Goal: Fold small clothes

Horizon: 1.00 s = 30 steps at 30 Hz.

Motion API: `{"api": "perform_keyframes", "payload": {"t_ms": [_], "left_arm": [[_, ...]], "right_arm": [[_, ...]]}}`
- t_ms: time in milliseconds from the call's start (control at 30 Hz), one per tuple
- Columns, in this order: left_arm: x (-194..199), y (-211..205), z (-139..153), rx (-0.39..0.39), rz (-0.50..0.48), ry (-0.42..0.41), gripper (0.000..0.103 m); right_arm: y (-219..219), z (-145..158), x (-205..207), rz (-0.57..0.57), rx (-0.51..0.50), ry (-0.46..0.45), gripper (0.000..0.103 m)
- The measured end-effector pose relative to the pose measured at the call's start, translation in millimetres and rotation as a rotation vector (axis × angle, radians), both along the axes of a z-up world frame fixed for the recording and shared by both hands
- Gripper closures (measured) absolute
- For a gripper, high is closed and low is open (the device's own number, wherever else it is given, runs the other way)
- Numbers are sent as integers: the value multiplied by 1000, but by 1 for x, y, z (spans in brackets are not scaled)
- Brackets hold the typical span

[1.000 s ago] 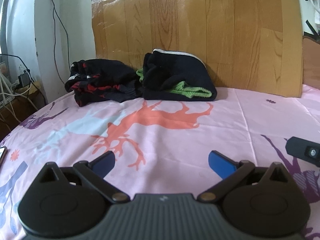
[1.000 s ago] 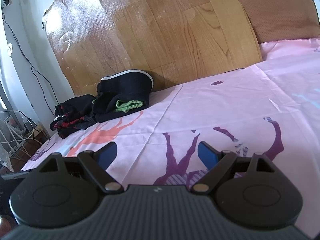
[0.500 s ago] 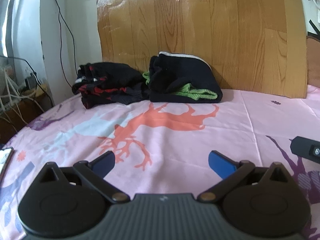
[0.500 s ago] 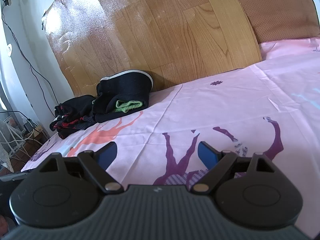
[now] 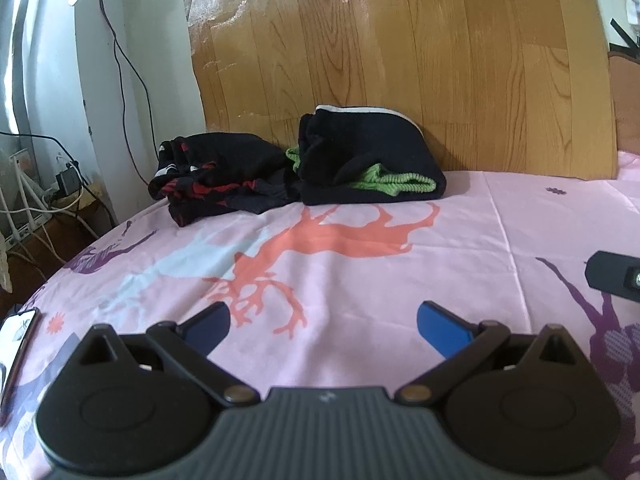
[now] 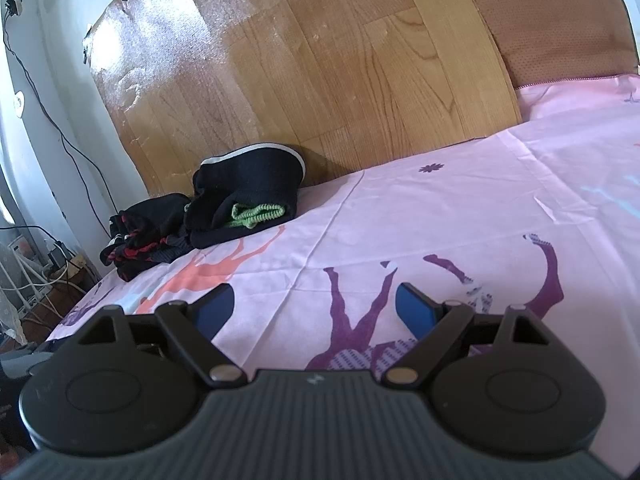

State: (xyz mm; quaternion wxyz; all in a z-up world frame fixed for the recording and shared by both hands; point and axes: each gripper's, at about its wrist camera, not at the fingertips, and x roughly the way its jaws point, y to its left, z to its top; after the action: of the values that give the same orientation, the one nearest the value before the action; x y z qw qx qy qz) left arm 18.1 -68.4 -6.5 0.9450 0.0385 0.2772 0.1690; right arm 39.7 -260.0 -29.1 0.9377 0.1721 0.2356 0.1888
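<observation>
A folded black garment with a green waistband point(image 5: 372, 164) lies at the far edge of the bed against the wooden board, also in the right wrist view point(image 6: 248, 196). A crumpled black and red garment point(image 5: 216, 178) lies just left of it, touching it, and shows in the right wrist view point(image 6: 148, 236). My left gripper point(image 5: 322, 326) is open and empty, low over the pink sheet, well short of the clothes. My right gripper point(image 6: 314, 306) is open and empty over the sheet, farther right; part of it shows at the left wrist view's right edge point(image 5: 614, 276).
The bed has a pink sheet with animal prints point(image 5: 320, 248). A wooden board point(image 5: 400, 60) leans behind it. Cables and a power strip point(image 5: 44, 200) lie on the floor to the left. A phone point(image 5: 16, 340) lies at the bed's left edge. A brown cushion point(image 6: 556, 32) stands at back right.
My left gripper has tilted and drifted so the clothes sit lower and more central in its view. The right gripper has barely moved. Both stay open.
</observation>
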Motion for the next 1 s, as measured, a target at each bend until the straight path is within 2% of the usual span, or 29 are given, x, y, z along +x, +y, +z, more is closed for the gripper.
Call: {"api": "perform_keyframes", "payload": {"t_ms": [433, 1000], "left_arm": [[5, 1, -3, 16, 14, 43, 0], [7, 2, -5, -2, -2, 72, 0]], "right_arm": [[1, 1, -1, 0, -2, 3, 13], [1, 1, -1, 0, -3, 3, 13]]}}
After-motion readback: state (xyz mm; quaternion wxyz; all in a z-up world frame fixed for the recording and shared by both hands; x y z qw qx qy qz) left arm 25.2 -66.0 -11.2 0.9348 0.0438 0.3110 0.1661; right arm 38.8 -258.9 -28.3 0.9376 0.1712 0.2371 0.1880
